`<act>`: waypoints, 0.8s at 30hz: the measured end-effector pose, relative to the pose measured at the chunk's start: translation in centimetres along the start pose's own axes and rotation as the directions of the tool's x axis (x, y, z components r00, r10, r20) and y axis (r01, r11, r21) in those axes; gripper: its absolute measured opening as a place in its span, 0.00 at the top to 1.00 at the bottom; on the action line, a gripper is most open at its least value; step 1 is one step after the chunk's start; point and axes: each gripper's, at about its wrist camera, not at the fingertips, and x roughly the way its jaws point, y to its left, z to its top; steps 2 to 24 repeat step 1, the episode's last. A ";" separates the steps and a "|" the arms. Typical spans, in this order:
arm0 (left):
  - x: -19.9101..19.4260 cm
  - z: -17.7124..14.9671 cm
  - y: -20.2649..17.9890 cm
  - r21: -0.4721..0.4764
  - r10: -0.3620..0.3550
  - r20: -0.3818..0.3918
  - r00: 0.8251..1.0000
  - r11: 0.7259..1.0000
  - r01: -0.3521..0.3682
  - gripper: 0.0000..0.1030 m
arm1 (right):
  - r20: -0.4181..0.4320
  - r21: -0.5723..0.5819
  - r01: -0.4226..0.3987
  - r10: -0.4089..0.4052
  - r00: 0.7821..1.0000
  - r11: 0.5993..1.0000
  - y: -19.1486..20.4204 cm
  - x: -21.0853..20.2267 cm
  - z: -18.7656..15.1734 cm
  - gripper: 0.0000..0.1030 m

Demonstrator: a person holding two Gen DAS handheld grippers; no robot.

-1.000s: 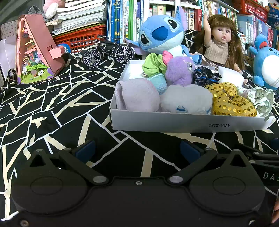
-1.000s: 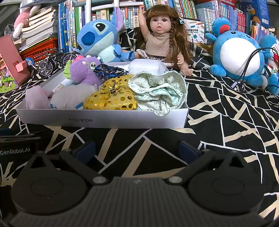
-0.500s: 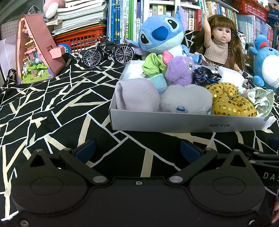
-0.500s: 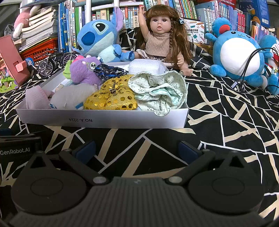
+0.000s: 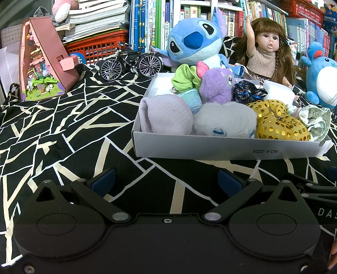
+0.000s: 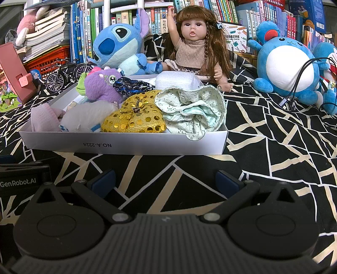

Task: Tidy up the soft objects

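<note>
White cardboard box (image 6: 130, 145), low-walled, sits on black cloth with cream line pattern (image 6: 273, 147), at 12 o'clock from both grippers, crammed with soft objects. In right wrist view: pink knit piece (image 6: 42, 119) at the box's 9 o'clock end, white fluffy toy (image 6: 88, 116) beside it, gold sequin piece (image 6: 134, 118) in the middle, pale green dotted cloth (image 6: 189, 109) at the 3 o'clock end, one fold hanging over the front wall. Behind them purple plush (image 6: 101, 86), dark patterned scrunchie (image 6: 130, 85), white foam block (image 6: 174, 80). Green scrunchie (image 5: 185, 77) at far corner in left wrist view.

Left gripper (image 5: 166, 181) wide open, empty, low over the cloth, short of the box. Right gripper (image 6: 165, 181) likewise spread, holding nothing, just beside the left one.

Beyond the box, 12 o'clock: blue plush (image 6: 118, 48), doll (image 6: 193, 46). Round blue-white plush (image 6: 288, 63) at 2 o'clock. Model bicycle (image 5: 130, 61) and pink toy house (image 5: 42, 61) toward 10 o'clock; bookshelf (image 5: 164, 19) behind.
</note>
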 end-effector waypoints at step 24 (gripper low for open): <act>0.0 0.0 0.0 0.000 0.000 0.000 1.000 1.000 0.000 0.00 | 0.000 0.000 0.000 0.000 1.000 1.000 0.0 0.0 0.0 0.00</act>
